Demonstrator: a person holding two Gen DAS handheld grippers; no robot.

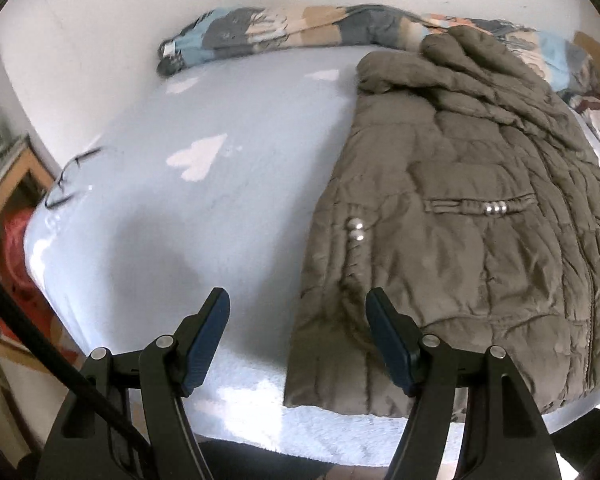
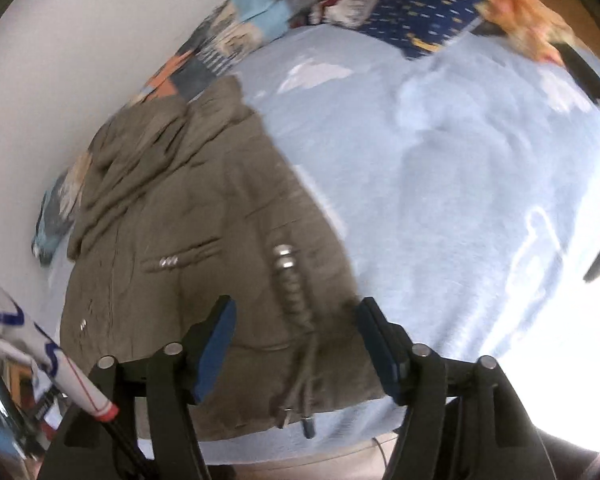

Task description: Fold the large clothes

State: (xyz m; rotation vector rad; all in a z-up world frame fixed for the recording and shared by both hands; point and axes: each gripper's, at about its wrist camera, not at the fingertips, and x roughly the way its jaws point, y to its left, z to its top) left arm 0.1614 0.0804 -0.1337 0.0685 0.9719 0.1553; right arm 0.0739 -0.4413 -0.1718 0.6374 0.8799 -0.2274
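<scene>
The bed (image 1: pixel 228 208) fills both views, covered in a pale blue sheet with white patches. My jacket (image 1: pixel 460 216), olive and quilted, lies spread flat on it: right half of the frame in the left view, left and centre in the right view (image 2: pixel 188 220), its hem toward the lower edge of each frame. A patterned quilt (image 1: pixel 300 28) is bunched along the wall at the top of the frame, touching the jacket's hood end. A navy pillow (image 2: pixel 424 20) sits at the upper right of the right view. My left claw (image 1: pixel 298 344) hangs with its jaws apart at the lower centre, over the jacket's left hem edge, gripping nothing. My right claw (image 2: pixel 296 344) is likewise spread wide above the hem, where the drawcord (image 2: pixel 300 360) runs between the jaws. Glasses (image 1: pixel 70 180) lie at the bed's left edge.
</scene>
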